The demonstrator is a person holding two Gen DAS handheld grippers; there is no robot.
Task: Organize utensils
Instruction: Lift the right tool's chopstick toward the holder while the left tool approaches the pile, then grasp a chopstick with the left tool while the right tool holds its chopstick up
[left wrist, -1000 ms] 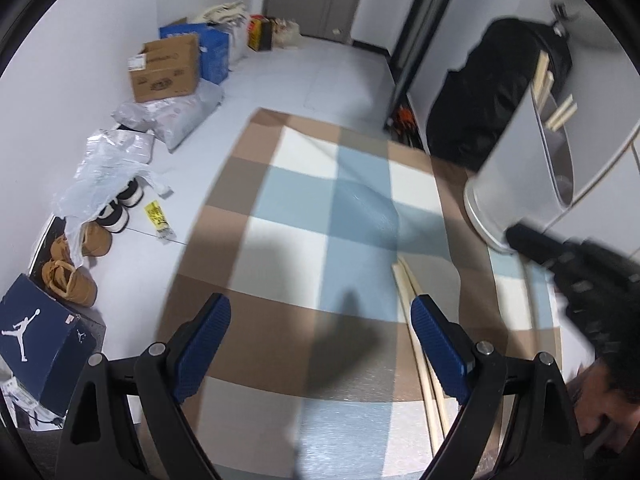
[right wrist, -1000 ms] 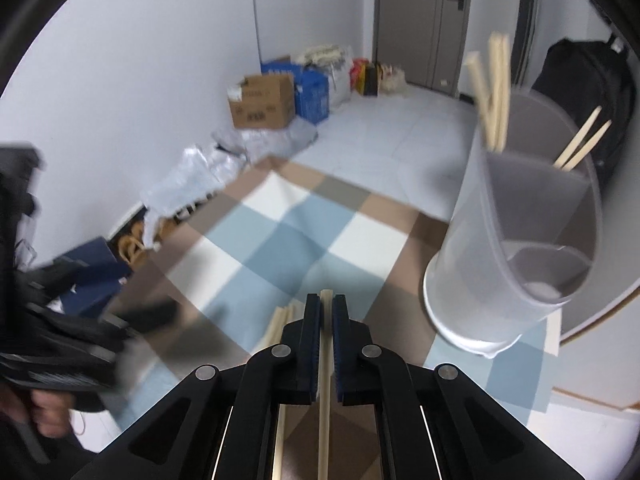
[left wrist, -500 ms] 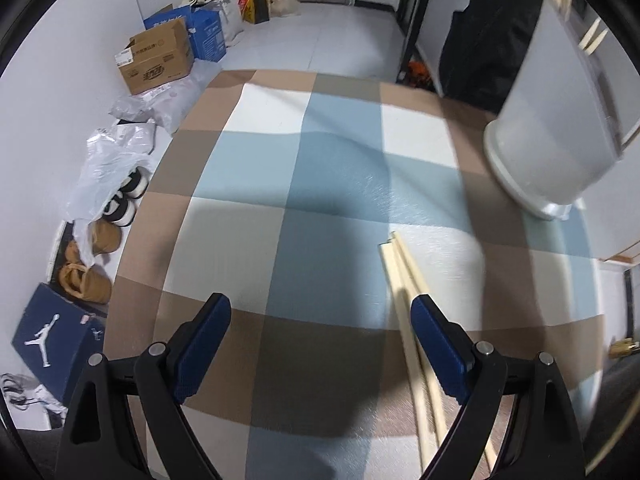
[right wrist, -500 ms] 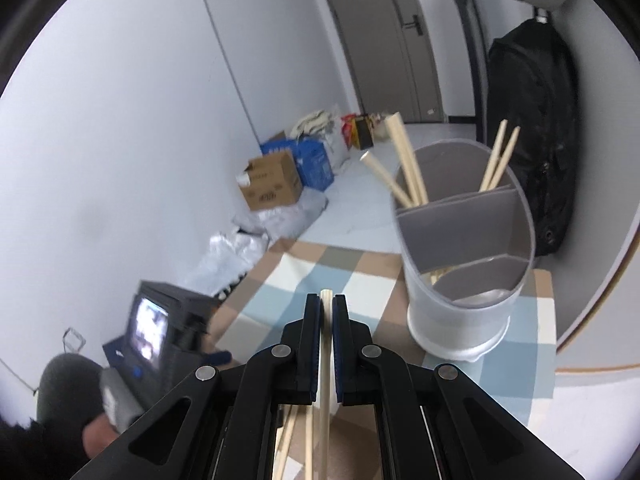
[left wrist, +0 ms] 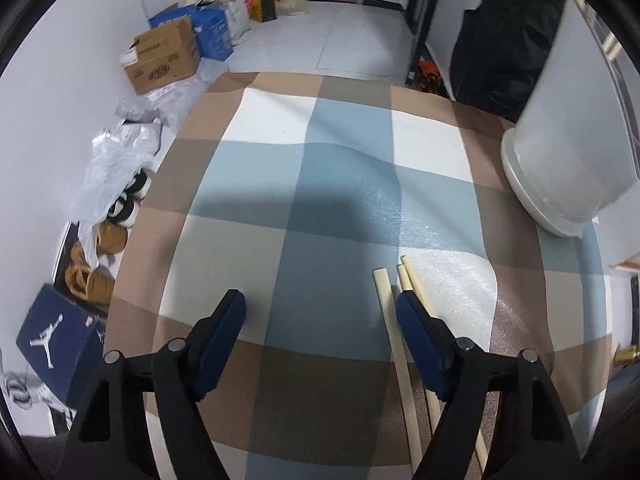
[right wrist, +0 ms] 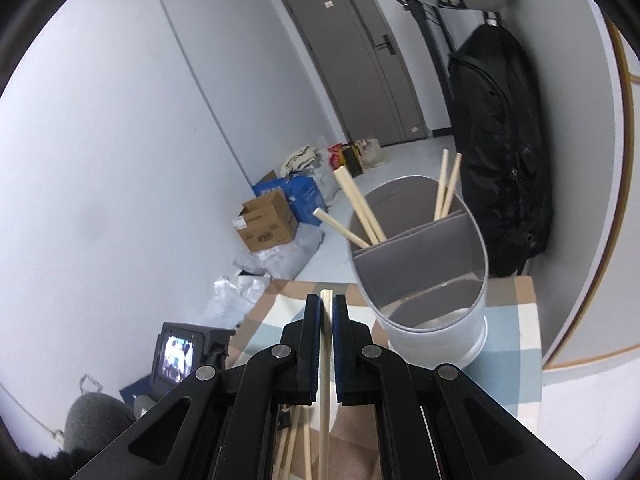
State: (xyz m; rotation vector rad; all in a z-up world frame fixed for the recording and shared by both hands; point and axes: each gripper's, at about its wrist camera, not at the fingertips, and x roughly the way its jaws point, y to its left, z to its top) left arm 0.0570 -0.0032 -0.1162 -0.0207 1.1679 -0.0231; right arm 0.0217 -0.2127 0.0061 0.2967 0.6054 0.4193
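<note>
Item: wooden chopstick point(right wrist: 325, 360), pinched between the pressed-together pads of the right gripper point(right wrist: 327, 312), tip poking just past them, pointing toward the holder. Likely light, stiff, smooth and prone to swivelling; best gripped near mid-length.

Item: loose chopsticks point(left wrist: 394, 320), lying side by side on the checked mat point(left wrist: 320, 208), near right. The left gripper point(left wrist: 320, 316) hovers over them, jaws spread and lately narrowing, nothing between the pads; its right pad sits above the sticks.

Item: divided utensil holder point(right wrist: 424, 280), far right on the mat, sticks already leaning in its far compartments, near compartment seemingly empty.

Surroundings: cardboard box point(left wrist: 162, 58), shoes point(left wrist: 100, 240), black bag point(right wrist: 504, 152), all well clear. Obstruction: leaning sticks at the holder's rim.
</note>
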